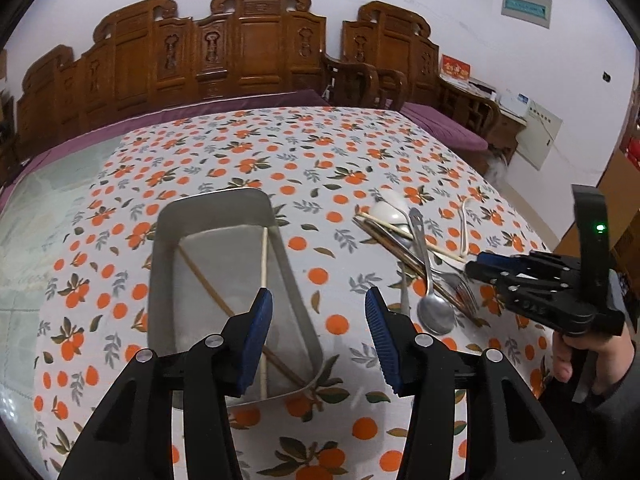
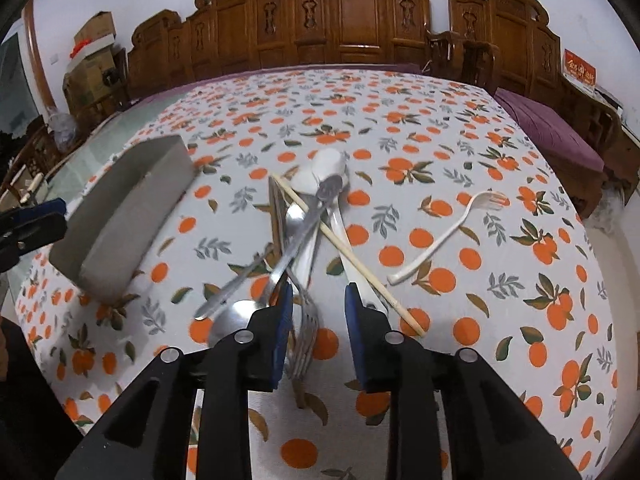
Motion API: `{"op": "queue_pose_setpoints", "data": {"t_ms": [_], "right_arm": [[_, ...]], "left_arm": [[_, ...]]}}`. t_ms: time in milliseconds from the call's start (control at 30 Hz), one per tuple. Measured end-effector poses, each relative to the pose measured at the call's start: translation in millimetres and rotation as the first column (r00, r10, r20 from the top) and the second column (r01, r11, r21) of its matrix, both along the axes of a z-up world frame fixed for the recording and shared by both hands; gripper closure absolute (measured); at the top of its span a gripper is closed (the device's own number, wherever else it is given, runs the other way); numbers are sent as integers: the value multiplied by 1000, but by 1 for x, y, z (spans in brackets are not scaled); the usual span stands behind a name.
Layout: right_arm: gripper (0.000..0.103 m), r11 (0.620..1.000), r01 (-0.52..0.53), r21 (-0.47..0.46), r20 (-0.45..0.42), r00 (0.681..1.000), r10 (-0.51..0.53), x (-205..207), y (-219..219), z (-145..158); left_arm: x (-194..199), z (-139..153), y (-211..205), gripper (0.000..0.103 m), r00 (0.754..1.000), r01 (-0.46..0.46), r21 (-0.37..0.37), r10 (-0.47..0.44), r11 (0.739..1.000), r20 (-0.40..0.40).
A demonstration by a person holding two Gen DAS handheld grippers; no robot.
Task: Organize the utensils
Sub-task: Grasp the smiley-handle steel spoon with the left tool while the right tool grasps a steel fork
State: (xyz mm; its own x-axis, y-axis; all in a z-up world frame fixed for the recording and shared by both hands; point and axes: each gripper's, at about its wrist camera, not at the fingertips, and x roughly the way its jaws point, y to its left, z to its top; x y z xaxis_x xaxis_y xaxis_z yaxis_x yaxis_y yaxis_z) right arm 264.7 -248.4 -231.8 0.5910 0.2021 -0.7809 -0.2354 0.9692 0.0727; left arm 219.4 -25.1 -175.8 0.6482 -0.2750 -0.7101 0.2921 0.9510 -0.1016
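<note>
Both jaws apart, empty: left gripper (image 1: 318,334) over tray (image 1: 298,280) rim, right gripper (image 2: 318,330) over fork (image 2: 306,340).

Two chopsticks (image 1: 264,280) cross inside the steel tray (image 1: 168,216).

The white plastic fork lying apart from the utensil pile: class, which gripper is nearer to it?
Right. The right gripper hangs over the utensil pile beside the white plastic fork; the left gripper hangs over the metal tray, beyond the pile.
</note>
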Motion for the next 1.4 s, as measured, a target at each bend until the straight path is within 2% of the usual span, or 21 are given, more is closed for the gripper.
{"op": "queue_pose_setpoints", "data": {"t_ms": [433,667,900,1133,1200,1400], "right_arm": [[74,998,30,48,15,999,-31,3,-21,7],[74,997,40,67,34,999,-42,7,-35,15],[74,992,40,121,42,998,-45,9,-45,20],[74,990,25,137,46,998,-32,10,-41,23],[74,990,23,138,45,999,-29,11,-40,22],[74,990,12,142,46,999,-18,11,-38,22]], "left_arm": [[-4,-16,-26,57,999,44,18,-43,999,-27],[6,-25,-53,57,993,91,15,-90,996,-72],[29,-38,-96,65,983,145,1,-144,989,-112],[50,-69,-124,82,969,166,2,-162,986,-188],[53,-73,-126,82,966,171,-17,-171,985,-194],[61,-77,-136,87,968,165,-3,-162,986,-194]]}}
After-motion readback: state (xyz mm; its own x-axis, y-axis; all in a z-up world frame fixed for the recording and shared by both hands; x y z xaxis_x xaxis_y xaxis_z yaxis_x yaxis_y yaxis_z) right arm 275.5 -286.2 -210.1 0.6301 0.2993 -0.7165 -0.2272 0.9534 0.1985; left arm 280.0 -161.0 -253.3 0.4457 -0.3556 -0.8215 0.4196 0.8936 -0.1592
